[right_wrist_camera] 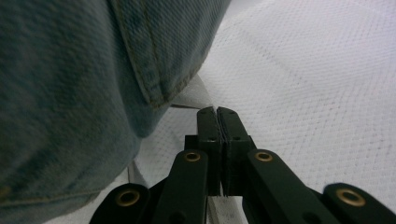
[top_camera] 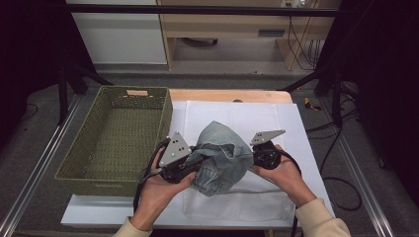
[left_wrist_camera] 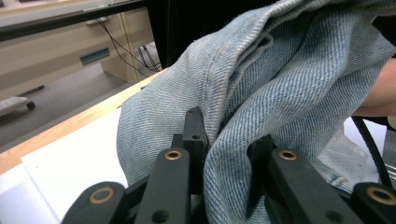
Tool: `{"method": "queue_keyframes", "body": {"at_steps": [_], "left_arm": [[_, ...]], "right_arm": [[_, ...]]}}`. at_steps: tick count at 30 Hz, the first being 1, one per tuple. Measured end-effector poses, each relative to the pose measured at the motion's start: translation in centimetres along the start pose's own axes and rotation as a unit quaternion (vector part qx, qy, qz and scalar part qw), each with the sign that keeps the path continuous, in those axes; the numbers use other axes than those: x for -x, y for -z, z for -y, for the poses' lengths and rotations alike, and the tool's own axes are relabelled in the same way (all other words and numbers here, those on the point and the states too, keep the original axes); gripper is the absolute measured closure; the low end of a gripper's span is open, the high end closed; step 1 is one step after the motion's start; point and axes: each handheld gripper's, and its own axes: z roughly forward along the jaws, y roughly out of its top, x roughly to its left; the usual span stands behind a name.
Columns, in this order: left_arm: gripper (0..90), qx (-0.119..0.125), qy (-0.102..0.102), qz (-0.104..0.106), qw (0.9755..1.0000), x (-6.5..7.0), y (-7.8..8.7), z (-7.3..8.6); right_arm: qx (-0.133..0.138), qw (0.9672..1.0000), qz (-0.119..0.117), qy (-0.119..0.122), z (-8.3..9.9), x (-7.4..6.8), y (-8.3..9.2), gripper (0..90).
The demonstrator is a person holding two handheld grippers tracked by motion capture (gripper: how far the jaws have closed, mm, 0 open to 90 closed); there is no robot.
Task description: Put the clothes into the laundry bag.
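The left gripper has its two black jaws clamped on a thick fold of the faded light-blue denim garment, cloth bunched between the pads and spilling up and over them. The right gripper has its jaws pressed flat together; in its own view the pads look bare, with the denim hem hanging just beside them to their left and white mesh under the tips, though I cannot tell whether a thin edge of that mesh is caught.

If the right jaws hold nothing, the whole garment hangs from the left grip alone, and a lift or swing could let the heavy fold slide out of the pads. If they have nipped the white mesh laundry bag beneath, raising that hand would drag the bag and rumple the white sheet.

Outward from the left fingers, the near wall of the green woven rectangular basket stands close; a low sideways carry could snag trailing denim on its rim. Beyond the right fingers the sheet lies bare toward the table's edge, and there is free room above both hands.
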Motion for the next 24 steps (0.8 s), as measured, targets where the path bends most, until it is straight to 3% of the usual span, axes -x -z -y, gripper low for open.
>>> {"method": "queue_keyframes", "body": {"at_steps": [24], "left_arm": [[75.7,0.001,0.001,0.003,1.0,0.28,-0.39,0.27]], "right_arm": [[-0.008,0.9997,0.02,0.014,0.01,-0.08,-0.25,89.1]]}}
